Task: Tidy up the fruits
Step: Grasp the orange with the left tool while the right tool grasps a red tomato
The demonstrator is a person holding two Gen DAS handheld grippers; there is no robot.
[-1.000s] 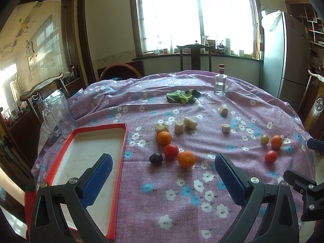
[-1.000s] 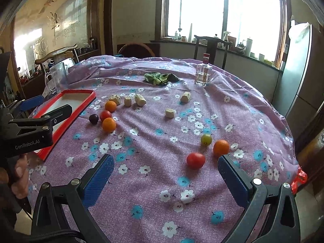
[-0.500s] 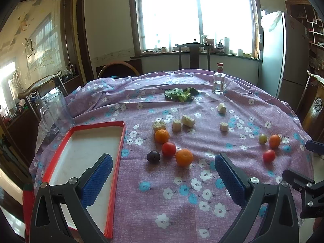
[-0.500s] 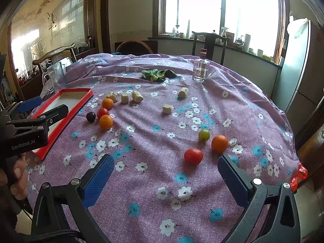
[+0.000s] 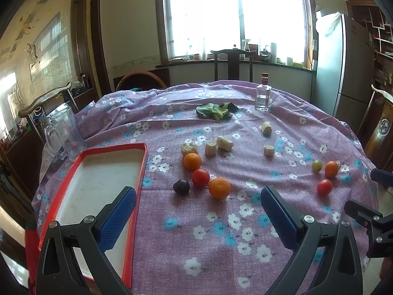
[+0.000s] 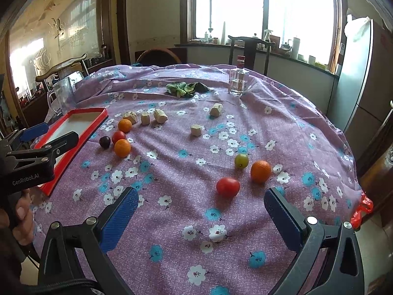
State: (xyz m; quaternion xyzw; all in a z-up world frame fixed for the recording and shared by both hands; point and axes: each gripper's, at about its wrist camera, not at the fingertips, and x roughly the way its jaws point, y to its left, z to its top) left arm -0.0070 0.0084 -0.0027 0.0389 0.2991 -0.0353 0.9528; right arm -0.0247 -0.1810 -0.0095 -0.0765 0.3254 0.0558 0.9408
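Both pairs of fingers stand wide apart and hold nothing: the left gripper (image 5: 197, 215) hovers above the cloth with its left pad (image 5: 118, 217) over the rim of the red tray (image 5: 137, 191), and the right gripper (image 6: 200, 217) hangs over bare floral tablecloth (image 6: 172, 167), touching no fruit. Ahead of the left fingers, between their tips, lie a dark plum (image 5: 181, 186), a red tomato (image 5: 200, 177) and two oranges (image 5: 219, 187), (image 5: 192, 161); ahead of the right fingers lie a second tomato (image 6: 228, 187), an orange (image 6: 260, 171) and a small green fruit (image 6: 241, 160). The tray is empty, so sorting appears not yet begun. Probable hazards: round fruit may roll on the wrinkled cloth if nudged by one pad before the other closes; a soft tomato may bruise under a hard squeeze; closely grouped fruit near the left fingers may be knocked aside during a grasp.
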